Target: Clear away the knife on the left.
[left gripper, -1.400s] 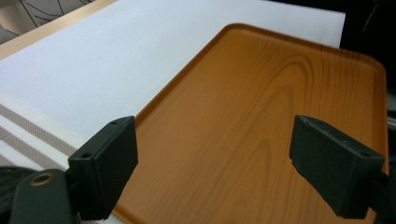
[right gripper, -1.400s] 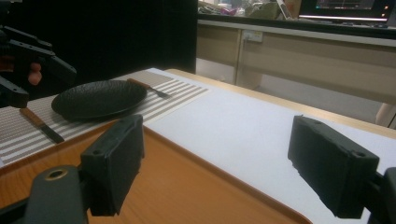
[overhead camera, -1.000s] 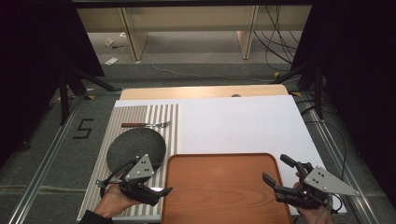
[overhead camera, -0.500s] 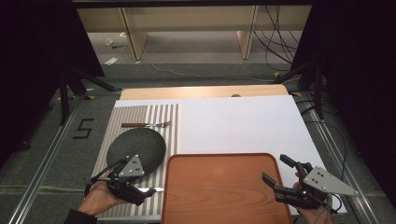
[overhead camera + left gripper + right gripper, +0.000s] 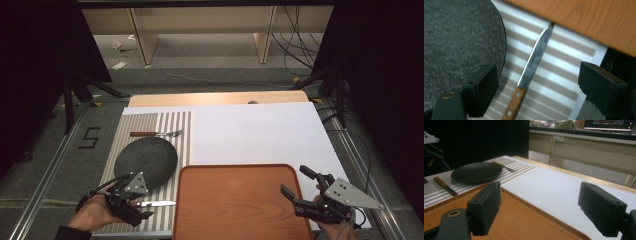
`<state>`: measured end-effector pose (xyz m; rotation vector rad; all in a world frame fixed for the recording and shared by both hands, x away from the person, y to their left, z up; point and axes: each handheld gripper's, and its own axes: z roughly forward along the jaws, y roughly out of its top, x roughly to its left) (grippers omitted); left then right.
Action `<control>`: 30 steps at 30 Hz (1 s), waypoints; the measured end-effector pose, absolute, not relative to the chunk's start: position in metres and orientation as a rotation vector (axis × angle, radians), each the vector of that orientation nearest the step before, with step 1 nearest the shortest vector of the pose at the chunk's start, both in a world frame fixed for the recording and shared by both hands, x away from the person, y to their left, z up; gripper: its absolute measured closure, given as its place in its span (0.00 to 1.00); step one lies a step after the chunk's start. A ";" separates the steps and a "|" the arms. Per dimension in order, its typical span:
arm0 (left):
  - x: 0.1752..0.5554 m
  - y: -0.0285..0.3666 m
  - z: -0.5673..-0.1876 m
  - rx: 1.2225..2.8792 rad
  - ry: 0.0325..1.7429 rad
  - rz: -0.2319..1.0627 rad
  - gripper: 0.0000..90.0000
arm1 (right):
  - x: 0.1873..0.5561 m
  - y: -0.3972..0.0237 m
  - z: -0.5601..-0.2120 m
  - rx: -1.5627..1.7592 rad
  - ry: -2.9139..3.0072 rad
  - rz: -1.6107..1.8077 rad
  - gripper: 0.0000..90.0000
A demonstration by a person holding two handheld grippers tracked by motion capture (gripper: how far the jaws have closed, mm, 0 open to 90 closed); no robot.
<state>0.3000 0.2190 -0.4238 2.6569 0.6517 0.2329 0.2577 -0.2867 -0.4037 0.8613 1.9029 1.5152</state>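
Observation:
A wooden-handled knife (image 5: 156, 203) lies flat on the striped placemat (image 5: 155, 122), its tip toward the wooden tray (image 5: 240, 210). My left gripper (image 5: 141, 206) stands open over the handle end. In the left gripper view the knife (image 5: 534, 60) lies between the wide-apart jaws, and neither one touches it. A dark round plate (image 5: 146, 159) sits just beyond, with a fork (image 5: 157, 133) behind it. My right gripper (image 5: 296, 181) hovers open over the tray's right edge with nothing between its jaws. The right gripper view looks across the tray (image 5: 519, 220) to the plate (image 5: 476, 172) and the knife (image 5: 445, 185).
A white sheet (image 5: 255, 135) covers the table to the right of the placemat and behind the tray. Metal rails (image 5: 50, 175) run along both sides of the table. Beyond the far edge is grey floor with shelving and cables.
My left gripper has drawn back to the left and toward the person, leaving more of the knife's blade exposed on the placemat. The right gripper has stayed put.

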 end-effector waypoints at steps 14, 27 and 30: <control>0.310 0.234 -0.443 2.803 0.736 0.181 0.31 | 0.258 -0.286 -0.404 0.863 1.907 1.514 0.22; 0.324 0.241 -0.453 2.885 0.790 0.121 0.49 | 0.258 -0.285 -0.404 0.862 1.912 1.515 0.22; 0.327 0.240 -0.455 2.907 0.800 0.101 0.54 | 0.258 -0.285 -0.405 0.863 1.913 1.515 0.22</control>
